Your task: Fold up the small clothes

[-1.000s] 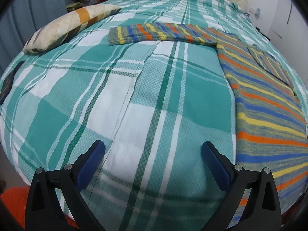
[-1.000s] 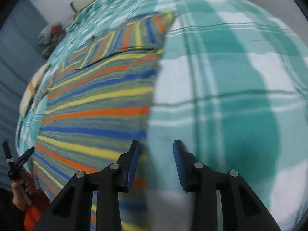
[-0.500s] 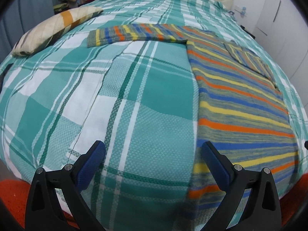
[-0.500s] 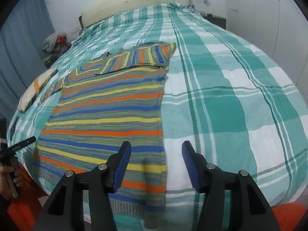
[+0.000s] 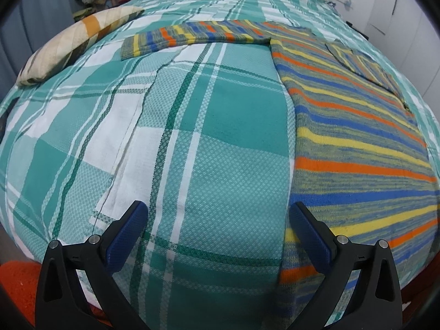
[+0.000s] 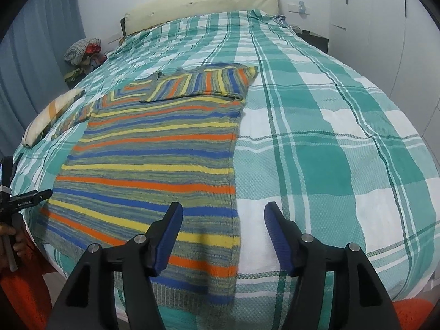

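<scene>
A striped knit sweater [image 6: 154, 162] in orange, blue and yellow lies flat on the bed, its hem at the bed's near edge. Its right sleeve [image 6: 203, 82] is folded across the chest. Its left sleeve [image 5: 192, 37] stretches out sideways. In the left wrist view the sweater body [image 5: 357, 143] fills the right side. My left gripper [image 5: 217, 220] is open and empty, above the bedspread just left of the sweater's hem edge. My right gripper [image 6: 222, 220] is open and empty, above the sweater's lower right corner.
A green and white plaid bedspread [image 6: 330, 126] covers the bed. A checked pillow [image 5: 71, 46] lies at the left edge. A pile of clothes [image 6: 82, 52] sits beyond the bed's far left. A cream headboard [image 6: 198, 5] and white wardrobe doors [image 6: 385, 27] stand behind.
The right gripper has pulled back and up from close over the sweater and opened wider. The left gripper has shifted right, nearer the sweater's hem edge.
</scene>
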Available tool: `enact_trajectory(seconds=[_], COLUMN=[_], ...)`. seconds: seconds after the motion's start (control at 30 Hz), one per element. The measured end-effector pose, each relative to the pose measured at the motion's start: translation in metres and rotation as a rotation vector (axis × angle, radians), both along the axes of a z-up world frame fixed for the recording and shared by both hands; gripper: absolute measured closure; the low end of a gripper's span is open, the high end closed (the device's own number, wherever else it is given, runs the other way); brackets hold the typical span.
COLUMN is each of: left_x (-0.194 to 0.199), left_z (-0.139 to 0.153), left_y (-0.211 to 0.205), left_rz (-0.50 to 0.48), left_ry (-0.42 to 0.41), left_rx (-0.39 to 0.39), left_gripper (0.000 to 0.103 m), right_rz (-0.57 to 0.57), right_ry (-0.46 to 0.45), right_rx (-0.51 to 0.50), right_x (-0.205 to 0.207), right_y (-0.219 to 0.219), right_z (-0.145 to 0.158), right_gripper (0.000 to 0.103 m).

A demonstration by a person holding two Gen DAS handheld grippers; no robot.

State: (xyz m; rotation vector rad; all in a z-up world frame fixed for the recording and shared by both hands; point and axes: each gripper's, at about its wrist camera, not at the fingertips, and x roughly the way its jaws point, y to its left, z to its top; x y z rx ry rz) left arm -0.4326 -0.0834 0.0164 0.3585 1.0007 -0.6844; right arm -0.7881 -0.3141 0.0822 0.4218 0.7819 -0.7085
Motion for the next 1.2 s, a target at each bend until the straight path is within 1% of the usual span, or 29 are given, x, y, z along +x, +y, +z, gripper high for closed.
enact_trajectory(seconds=[0.23, 0.4, 0.47, 0.53, 0.6, 0.63, 0.7, 0.77, 0.8, 0.87, 0.9, 0.93, 0.97, 1.03, 1.07, 1.1, 1.13, 1.17, 1.2], left_x=[0.0, 0.0, 0.005, 0.017, 0.048, 0.064, 0.111, 0.165, 0.191, 0.233, 0.254, 0.266, 0.276, 0.291, 0.295, 0.297, 0.298, 0.3, 0.303], left_z=[0.0, 0.0, 0.005, 0.016, 0.038, 0.046, 0.063, 0.07, 0.067, 0.054, 0.044, 0.036, 0.027, 0.011, 0.006, 0.005, 0.006, 0.007, 0.007], left_y=[0.0, -0.001, 0.001, 0.006, 0.014, 0.018, 0.025, 0.028, 0.027, 0.023, 0.019, 0.015, 0.008, -0.008, -0.016, -0.02, -0.024, -0.028, -0.032], left_rz=[0.0, 0.0, 0.007, 0.007, 0.045, 0.071, 0.147, 0.224, 0.256, 0.333, 0.372, 0.387, 0.391, 0.384, 0.386, 0.392, 0.398, 0.395, 0.395], left_ry=[-0.002, 0.005, 0.045, 0.103, 0.147, 0.157, 0.186, 0.24, 0.27, 0.312, 0.336, 0.359, 0.383, 0.414, 0.399, 0.38, 0.359, 0.364, 0.388], left_rx=[0.002, 0.005, -0.004, -0.067, -0.176, -0.212, -0.292, -0.362, -0.377, -0.357, -0.346, -0.341, -0.331, -0.294, -0.274, -0.272, -0.281, -0.284, -0.28], left_gripper=[0.0, 0.0, 0.001, 0.002, 0.002, 0.002, 0.002, 0.002, 0.002, 0.005, 0.009, 0.016, 0.018, 0.019, 0.019, 0.022, 0.056, 0.092, 0.103], right_rz=[-0.002, 0.023, 0.031, 0.038, 0.042, 0.043, 0.047, 0.049, 0.049, 0.047, 0.047, 0.045, 0.044, 0.045, 0.046, 0.048, 0.052, 0.055, 0.059], right_ry=[0.002, 0.019, 0.026, 0.03, 0.027, 0.025, 0.024, 0.028, 0.03, 0.034, 0.038, 0.043, 0.049, 0.065, 0.072, 0.079, 0.085, 0.09, 0.093], right_rx=[0.014, 0.011, 0.005, 0.004, 0.003, 0.003, 0.009, 0.02, 0.025, 0.036, 0.04, 0.041, 0.041, 0.047, 0.051, 0.056, 0.06, 0.06, 0.058], right_x=[0.002, 0.008, 0.01, 0.012, 0.013, 0.013, 0.014, 0.015, 0.016, 0.018, 0.019, 0.02, 0.021, 0.023, 0.024, 0.026, 0.028, 0.03, 0.031], right_y=[-0.001, 0.003, 0.006, 0.007, 0.007, 0.007, 0.006, 0.004, 0.002, 0.001, 0.0, 0.0, 0.0, 0.0, 0.0, 0.0, 0.0, 0.001, 0.001], right_z=[-0.003, -0.006, -0.007, -0.007, -0.007, -0.007, -0.009, -0.012, -0.013, -0.016, -0.017, -0.019, -0.02, -0.024, -0.026, -0.028, -0.029, -0.03, -0.031], right_gripper=[0.041, 0.041, 0.041, 0.041, 0.041, 0.041, 0.041, 0.041, 0.041, 0.041, 0.041, 0.041, 0.041, 0.041, 0.041, 0.041, 0.041, 0.041, 0.041])
